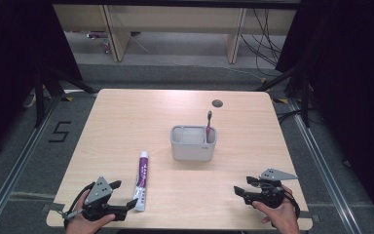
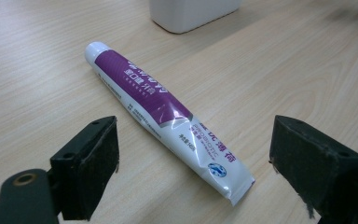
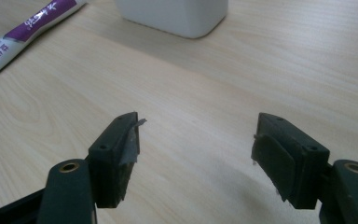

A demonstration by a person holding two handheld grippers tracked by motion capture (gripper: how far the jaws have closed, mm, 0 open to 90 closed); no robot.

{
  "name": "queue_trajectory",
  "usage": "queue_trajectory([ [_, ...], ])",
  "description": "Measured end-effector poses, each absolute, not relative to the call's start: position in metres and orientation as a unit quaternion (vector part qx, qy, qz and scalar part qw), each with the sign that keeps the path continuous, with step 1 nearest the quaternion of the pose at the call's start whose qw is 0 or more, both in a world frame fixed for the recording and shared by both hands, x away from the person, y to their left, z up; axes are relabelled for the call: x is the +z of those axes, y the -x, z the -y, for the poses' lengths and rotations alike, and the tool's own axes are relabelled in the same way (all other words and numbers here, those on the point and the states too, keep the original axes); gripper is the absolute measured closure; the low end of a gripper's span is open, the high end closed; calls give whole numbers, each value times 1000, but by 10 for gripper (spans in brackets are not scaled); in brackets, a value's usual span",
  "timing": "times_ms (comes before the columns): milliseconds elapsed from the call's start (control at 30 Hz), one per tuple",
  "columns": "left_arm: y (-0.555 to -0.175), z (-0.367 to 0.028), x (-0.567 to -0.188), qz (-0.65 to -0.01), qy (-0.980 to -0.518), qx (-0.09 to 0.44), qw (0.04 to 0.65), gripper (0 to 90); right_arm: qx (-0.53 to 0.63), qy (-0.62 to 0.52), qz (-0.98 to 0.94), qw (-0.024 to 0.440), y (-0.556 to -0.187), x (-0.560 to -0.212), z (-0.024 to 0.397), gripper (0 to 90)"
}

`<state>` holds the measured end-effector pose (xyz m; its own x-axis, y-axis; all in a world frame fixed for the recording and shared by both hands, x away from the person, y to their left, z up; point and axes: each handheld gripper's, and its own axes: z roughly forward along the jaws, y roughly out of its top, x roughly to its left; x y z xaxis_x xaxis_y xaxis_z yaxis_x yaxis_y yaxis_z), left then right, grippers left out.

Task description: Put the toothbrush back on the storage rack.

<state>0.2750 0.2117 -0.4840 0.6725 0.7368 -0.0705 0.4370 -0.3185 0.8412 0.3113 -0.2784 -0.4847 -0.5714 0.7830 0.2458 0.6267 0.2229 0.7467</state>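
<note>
Here my left gripper (image 1: 121,195) sits at the near left corner of the table (image 1: 126,112), with its jaws spread wide and nothing between them. The toothpaste tube (image 1: 142,179) lies flat on the wood just to the right of it, its crimped white end toward me and its rounded cap end pointing to the far side. In the left gripper view the toothpaste tube (image 2: 168,116) runs slantwise ahead of my open left gripper (image 2: 193,154); its near end lies in the gap between the two black pads, but neither pad touches it. The tube is purple along the cap half and white toward the crimp, with small print on it that I cannot read.

My right gripper (image 1: 241,187) rests near the table's near right edge, well apart from the tube. Its jaws also stand open and hold nothing; in the right gripper view my right gripper (image 3: 196,144) has bare wood between the pads. A scrap of padding on the left pad (image 3: 130,140) curls loose at its tip.

Farther off, about the middle of the table, stands a white holder (image 1: 191,148) with a pink toothbrush (image 1: 209,124) upright in its right compartment. The holder's base shows at the far top of both gripper views, beyond the tube.
</note>
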Motion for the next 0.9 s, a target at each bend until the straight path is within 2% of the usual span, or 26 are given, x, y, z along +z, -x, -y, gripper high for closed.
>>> queue_trajectory([
  [133,-278,-213,-483,-374,-794,167,450,153,426,-442,-783,102,-308,-487,284,317],
  [167,-279,-214,-483,-374,-794,168,449,153,425,-461,-774,84,-304,-486,282,317],
  [233,-280,-215,-483,-377,-793,167,448,153,424,-441,-785,102,-304,-489,286,317],
  [433,-281,-217,-484,-380,-792,167,447,153,418,-442,-786,106,-294,-489,290,317],
  [467,-281,-218,-484,-381,-791,168,448,153,416,-455,-782,90,-290,-489,288,317],
  [500,-281,-219,-484,-380,-793,169,445,153,422,-444,-784,100,-290,-490,289,317],
  [533,-281,-219,-484,-381,-792,169,446,153,418,-457,-781,86,-287,-489,288,315],
  [567,-282,-219,-484,-381,-792,169,446,153,421,-439,-787,104,-288,-491,289,309],
  [900,-285,-224,-486,-379,-796,163,443,153,424,-443,-786,73,-276,-494,283,287],
])
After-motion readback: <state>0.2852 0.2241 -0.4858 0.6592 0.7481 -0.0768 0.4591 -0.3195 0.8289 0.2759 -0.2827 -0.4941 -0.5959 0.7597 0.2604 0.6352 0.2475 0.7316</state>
